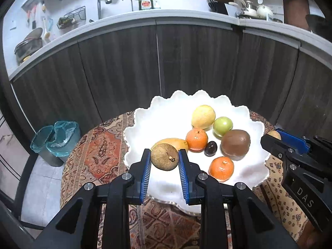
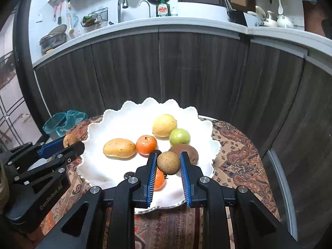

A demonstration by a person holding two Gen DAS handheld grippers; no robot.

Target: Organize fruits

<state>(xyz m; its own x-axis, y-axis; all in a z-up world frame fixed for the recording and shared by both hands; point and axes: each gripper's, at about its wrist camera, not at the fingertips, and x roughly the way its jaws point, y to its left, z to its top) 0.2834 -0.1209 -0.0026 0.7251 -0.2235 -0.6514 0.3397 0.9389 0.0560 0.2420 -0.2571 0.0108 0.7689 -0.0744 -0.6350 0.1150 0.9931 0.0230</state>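
A white scalloped plate [image 1: 145, 124] [image 2: 108, 166] sits on a round patterned table. On it lie a yellow lemon [image 1: 203, 116] [image 2: 164, 125], a green fruit [image 1: 222, 125] [image 2: 179, 136], two tangerines [image 1: 196, 139] [image 1: 221, 168] [image 2: 146, 145], a mango [image 1: 178, 142] [image 2: 120, 147], a brown kiwi [image 1: 235, 144] [image 2: 192, 151] and a dark grape [image 1: 210, 148]. My left gripper [image 1: 164, 156] [image 2: 71, 142] is shut on a small brown round fruit [image 1: 164, 156] above the plate's near left edge. My right gripper [image 2: 167, 162] [image 1: 276, 138] is shut on another small brown round fruit [image 2: 168, 162] above the plate's near right part.
A bin with a blue bag [image 1: 56, 139] [image 2: 60, 124] stands on the floor left of the table. Dark cabinet fronts [image 1: 157, 62] and a white counter with a sink and dishes run behind. The patterned tablecloth [image 1: 99, 151] [image 2: 238, 157] shows around the plate.
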